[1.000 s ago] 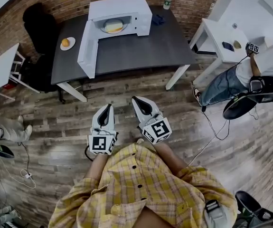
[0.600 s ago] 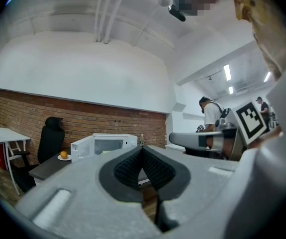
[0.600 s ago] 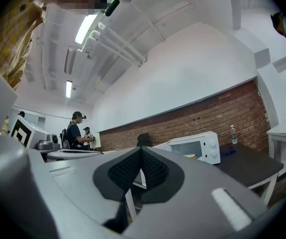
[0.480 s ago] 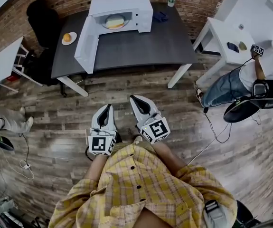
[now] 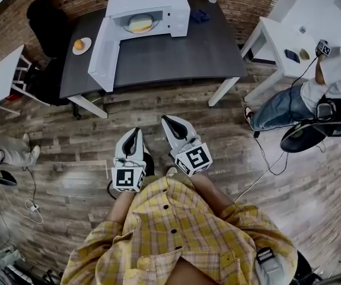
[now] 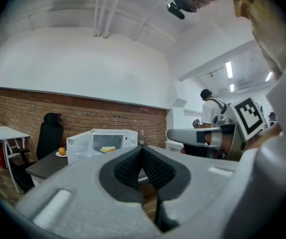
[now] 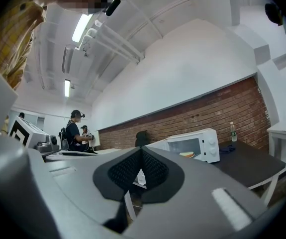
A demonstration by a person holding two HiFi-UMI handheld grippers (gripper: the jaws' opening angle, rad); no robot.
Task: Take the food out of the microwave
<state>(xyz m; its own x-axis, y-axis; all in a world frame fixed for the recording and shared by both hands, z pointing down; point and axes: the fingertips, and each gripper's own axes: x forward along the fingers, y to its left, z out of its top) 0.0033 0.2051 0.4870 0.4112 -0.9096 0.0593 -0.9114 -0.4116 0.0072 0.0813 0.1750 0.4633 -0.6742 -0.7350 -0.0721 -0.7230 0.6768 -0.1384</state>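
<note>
food (image 5: 139, 23) sits inside the open white microwave (image 5: 158, 2) on the dark table (image 5: 176, 52); well apart, the left gripper (image 5: 135, 132) and right gripper (image 5: 166, 120) each hold jaws pressed together, empty.

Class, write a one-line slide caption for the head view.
Left gripper and right gripper, both shut and empty, face the open microwave with food inside.

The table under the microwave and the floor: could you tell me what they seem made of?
Table: likely matte dark laminate or painted wood, going by its flat, even top. Floor: wood-look planks, perhaps laminate, with streaked grain and visible seams.
</note>
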